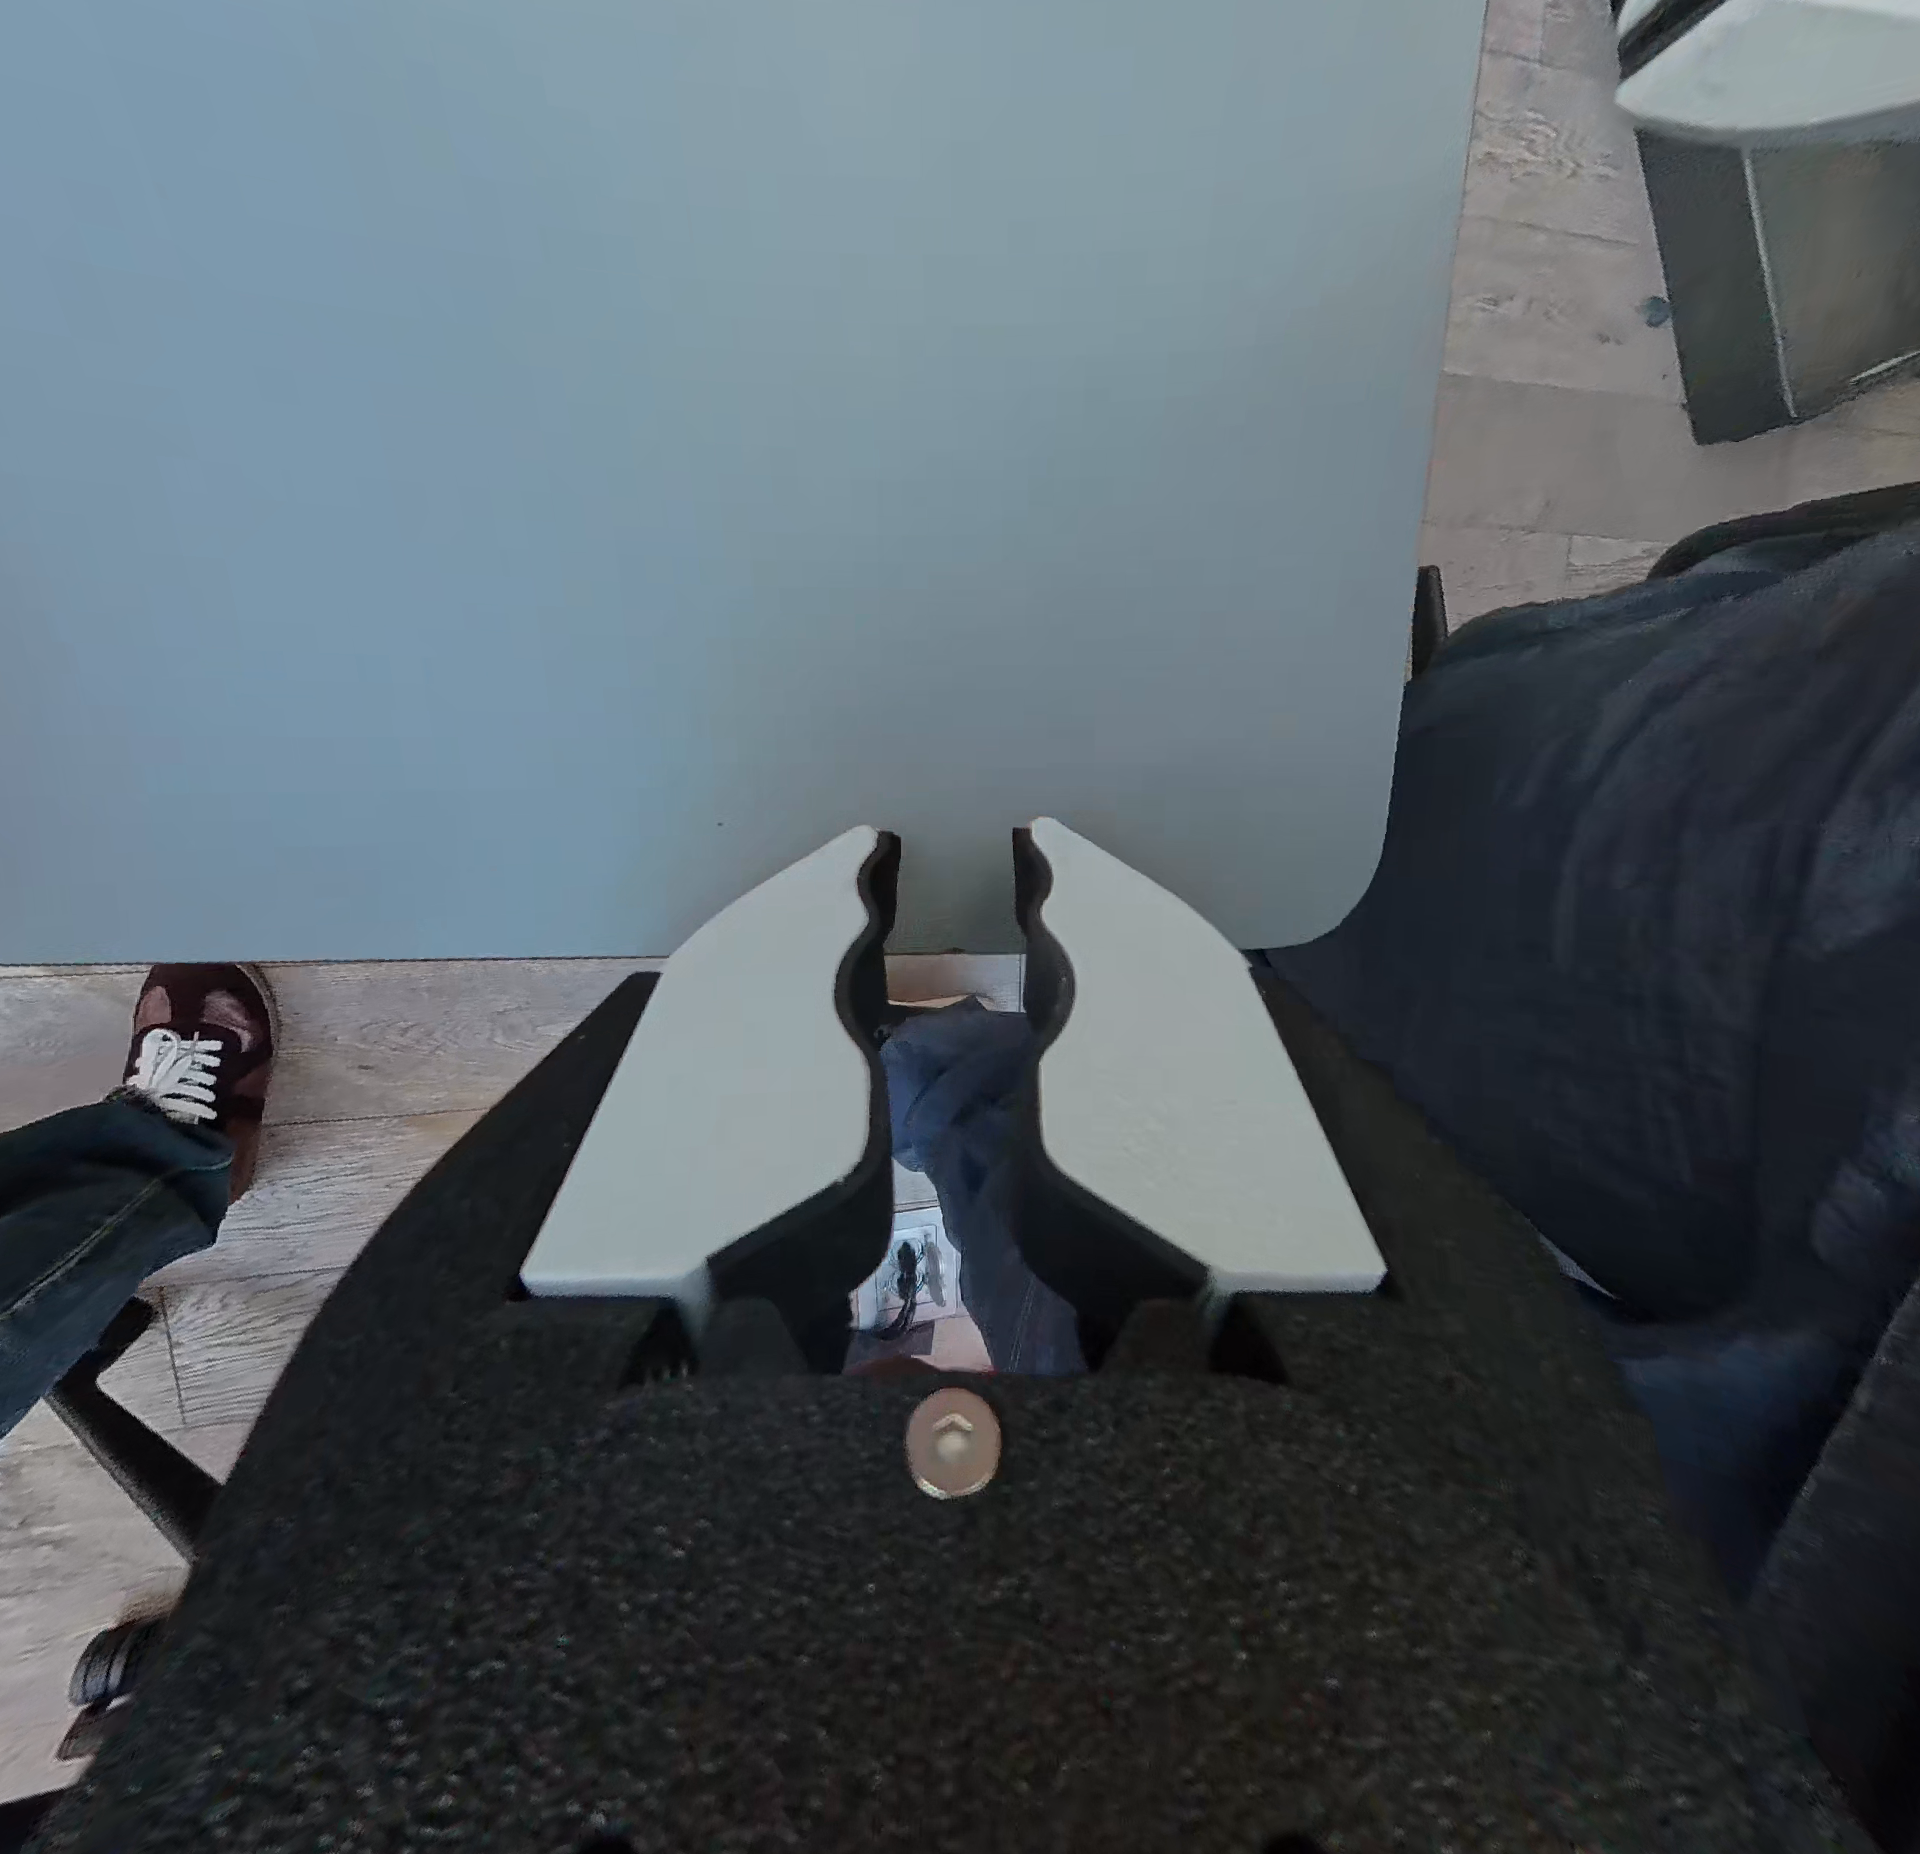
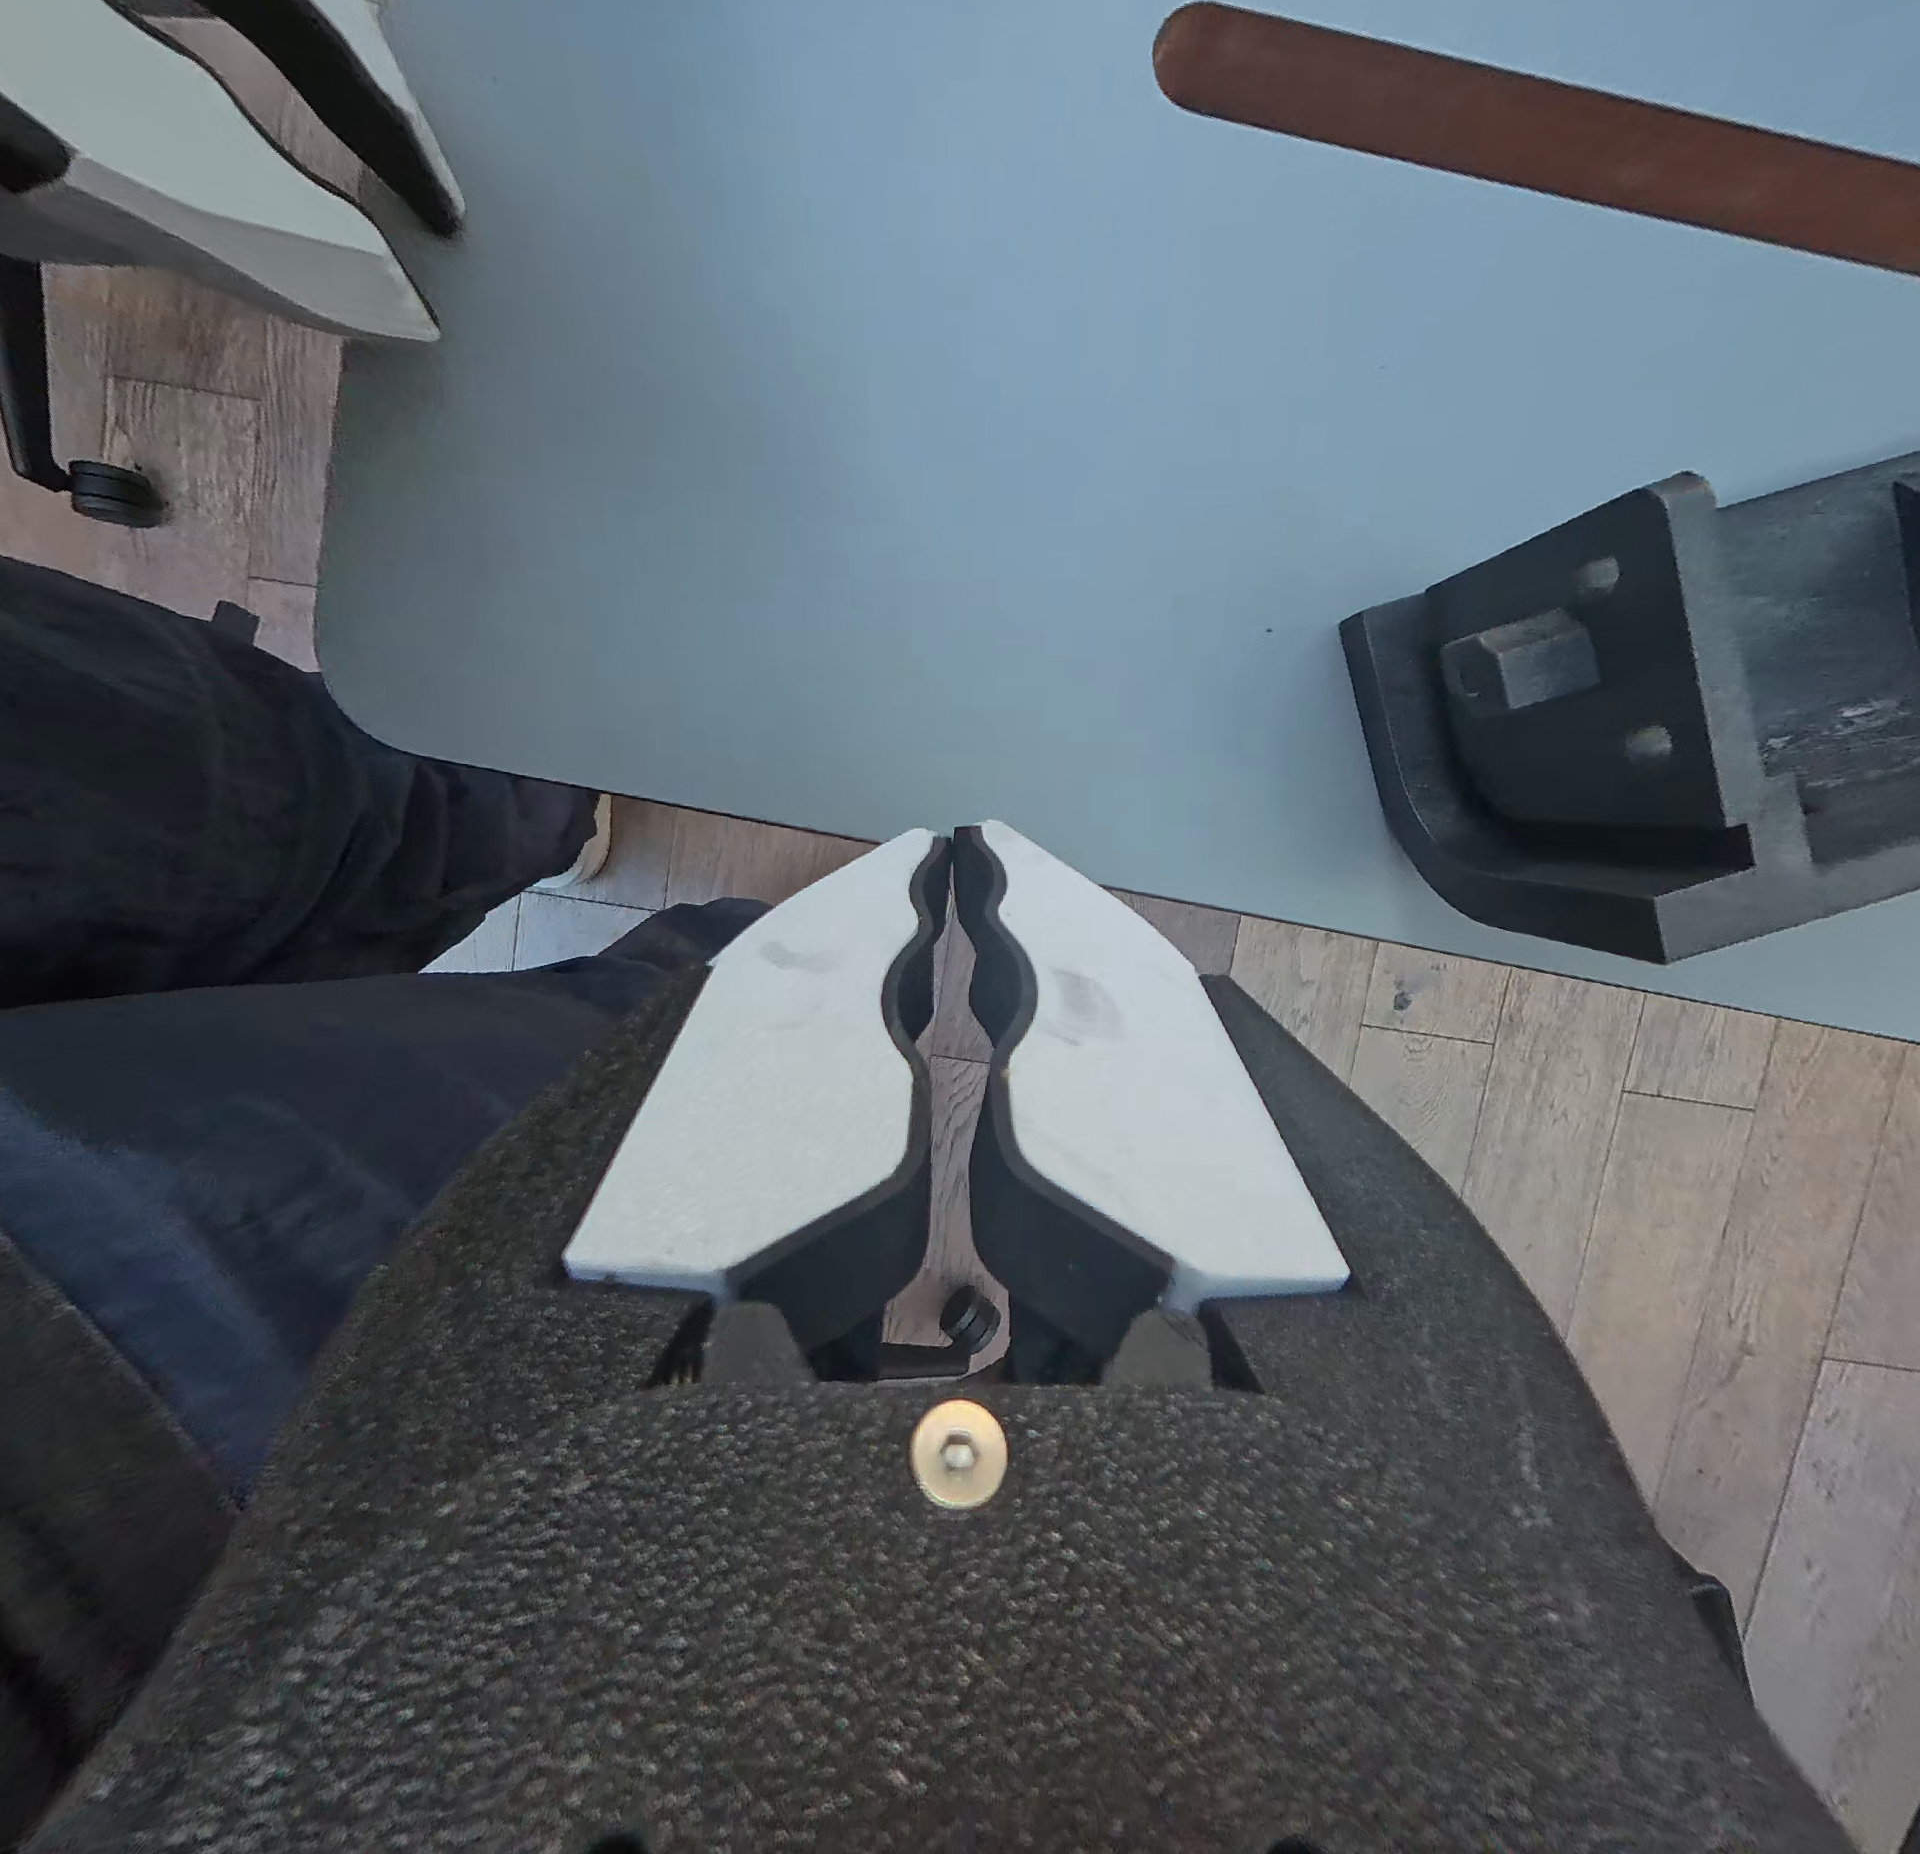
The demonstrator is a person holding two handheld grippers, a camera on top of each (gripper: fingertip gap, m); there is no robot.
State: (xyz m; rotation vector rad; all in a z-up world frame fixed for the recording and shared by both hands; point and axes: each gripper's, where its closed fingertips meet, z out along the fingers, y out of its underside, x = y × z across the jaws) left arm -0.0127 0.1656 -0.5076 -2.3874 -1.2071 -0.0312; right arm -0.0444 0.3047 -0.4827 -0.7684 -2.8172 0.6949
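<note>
My left gripper [image 1: 956,840] is open and empty, its white fingertips over the near edge of a pale grey-blue table [image 1: 675,402]. My right gripper [image 2: 953,836] is shut on nothing and hangs just off the table's near edge [image 2: 831,454]. A dark grey metal block with a square peg [image 2: 1621,724] sits on the table to the right of it. A long brown wooden strip [image 2: 1538,131] lies farther back on the right. The left gripper also shows in the right wrist view at the top left [image 2: 208,111].
A person's dark trouser legs [image 1: 1662,921] are right of the table corner, also in the right wrist view [image 2: 208,765]. A brown shoe with white laces [image 1: 197,1056] stands on the wood-look floor. A chair caster [image 2: 104,479] sits by the table. A grey cabinet [image 1: 1797,246] stands at the upper right. My hands' fingertips stand some 15 cm from each other.
</note>
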